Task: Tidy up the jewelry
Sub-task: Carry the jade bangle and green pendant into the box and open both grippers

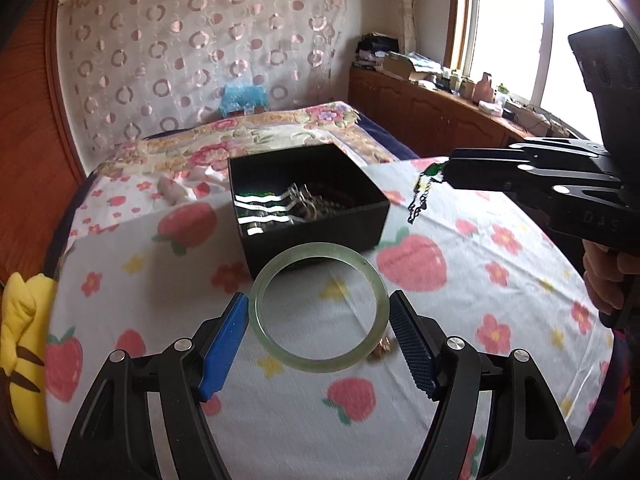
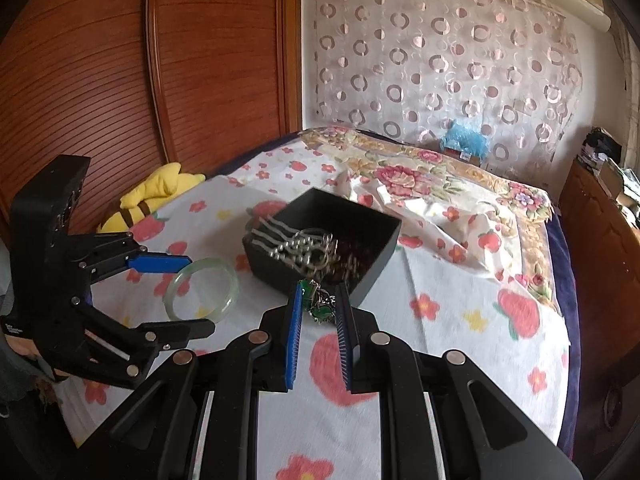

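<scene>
Both hands loaded, box straight ahead

The left gripper (image 1: 318, 316) spans the jade bangle (image 1: 319, 306) with wide-set fingers; the right gripper (image 2: 319, 306), nearly closed, pinches a green-stoned chain (image 2: 320, 303). The black jewelry box (image 2: 324, 240) on the bed sits just beyond both sets of fingertips, closest to the right.

right hand-held gripper (image 2: 319, 300) clamps green necklace (image 2: 320, 304) | black box (image 2: 376, 256) just beyond | left hand-held gripper (image 2: 196, 292) grips bangle (image 2: 201, 294)

Bright window (image 1: 516, 28), circle-patterned curtain (image 2: 444, 60), wooden wardrobe (image 2: 120, 60), low wooden cabinet (image 1: 420, 108), strawberry-print bedsheet (image 1: 460, 300)
</scene>
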A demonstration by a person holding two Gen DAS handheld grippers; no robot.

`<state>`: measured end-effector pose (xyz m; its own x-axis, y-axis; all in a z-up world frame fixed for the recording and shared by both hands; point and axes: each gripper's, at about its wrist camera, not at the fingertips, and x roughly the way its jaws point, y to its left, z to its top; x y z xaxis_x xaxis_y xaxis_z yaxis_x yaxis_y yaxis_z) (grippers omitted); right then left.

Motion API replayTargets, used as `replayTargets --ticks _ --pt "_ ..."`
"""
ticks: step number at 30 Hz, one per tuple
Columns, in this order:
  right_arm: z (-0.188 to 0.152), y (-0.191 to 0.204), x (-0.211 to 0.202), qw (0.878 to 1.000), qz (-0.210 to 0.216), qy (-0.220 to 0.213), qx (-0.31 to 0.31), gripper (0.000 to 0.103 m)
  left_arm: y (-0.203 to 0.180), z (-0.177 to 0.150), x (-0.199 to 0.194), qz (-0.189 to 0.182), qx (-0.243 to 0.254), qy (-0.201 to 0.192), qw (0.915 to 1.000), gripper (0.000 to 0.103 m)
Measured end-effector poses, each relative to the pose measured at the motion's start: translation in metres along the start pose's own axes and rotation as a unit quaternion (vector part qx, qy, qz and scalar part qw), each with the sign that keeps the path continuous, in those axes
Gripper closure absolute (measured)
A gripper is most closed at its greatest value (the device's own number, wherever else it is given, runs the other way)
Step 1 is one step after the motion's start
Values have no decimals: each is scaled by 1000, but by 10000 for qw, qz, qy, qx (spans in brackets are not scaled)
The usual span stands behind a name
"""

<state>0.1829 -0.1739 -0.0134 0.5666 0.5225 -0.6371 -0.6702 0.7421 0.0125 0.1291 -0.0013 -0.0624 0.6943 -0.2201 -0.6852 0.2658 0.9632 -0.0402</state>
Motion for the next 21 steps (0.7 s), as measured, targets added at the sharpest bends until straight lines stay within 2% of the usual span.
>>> replayTargets --ticks 11,21 --pt "28 -12 50 9998 161 117 -46 85 15 38 -1 156 198 -149 9996 34" --pt "31 -33 75 9995 109 90 284 85 32 74 15 294 304 -205 9989 34"
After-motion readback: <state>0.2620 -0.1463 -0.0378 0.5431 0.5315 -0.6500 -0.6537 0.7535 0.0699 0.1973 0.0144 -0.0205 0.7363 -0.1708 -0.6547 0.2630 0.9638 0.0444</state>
